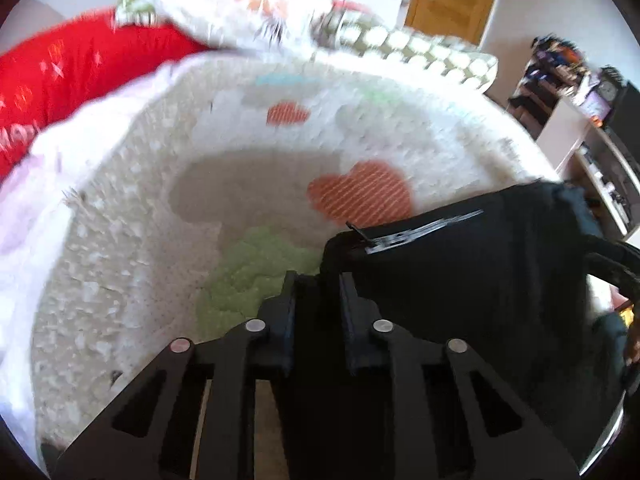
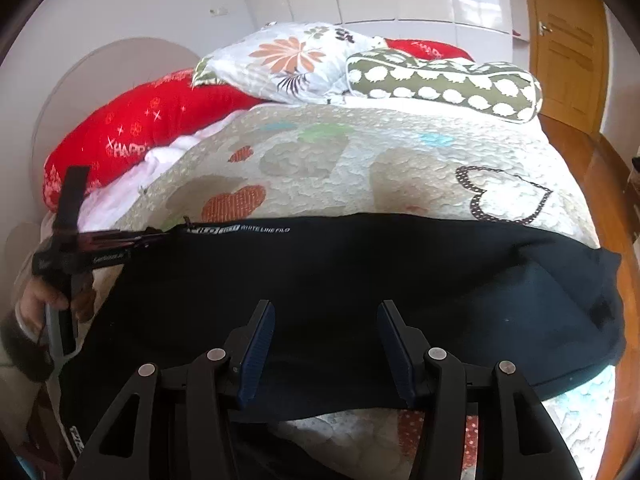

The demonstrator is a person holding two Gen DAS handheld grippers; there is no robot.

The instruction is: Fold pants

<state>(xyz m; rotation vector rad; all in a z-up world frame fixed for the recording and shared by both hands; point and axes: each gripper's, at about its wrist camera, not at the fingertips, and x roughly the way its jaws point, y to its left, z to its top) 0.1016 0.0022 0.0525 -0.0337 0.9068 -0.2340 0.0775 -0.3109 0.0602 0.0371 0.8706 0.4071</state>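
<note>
Gripping: left gripper [image 1: 318, 280] is nearly closed, its fingers pinching a fold of the pants [image 1: 460, 272].
Right gripper [image 2: 326, 320]: jaws spread wide, holding nothing, poised over the dark cloth.
Pants [image 2: 360, 276]: black, stretched as a band across the bed's near edge, on the quilt [image 2: 360, 160]; white lettering sits near the left end.
Left end: raised in the other tool [image 2: 96, 248].
Pillows: red [image 2: 132, 136], floral [image 2: 292, 60] and spotted green [image 2: 444, 80], at the far edge.
</note>
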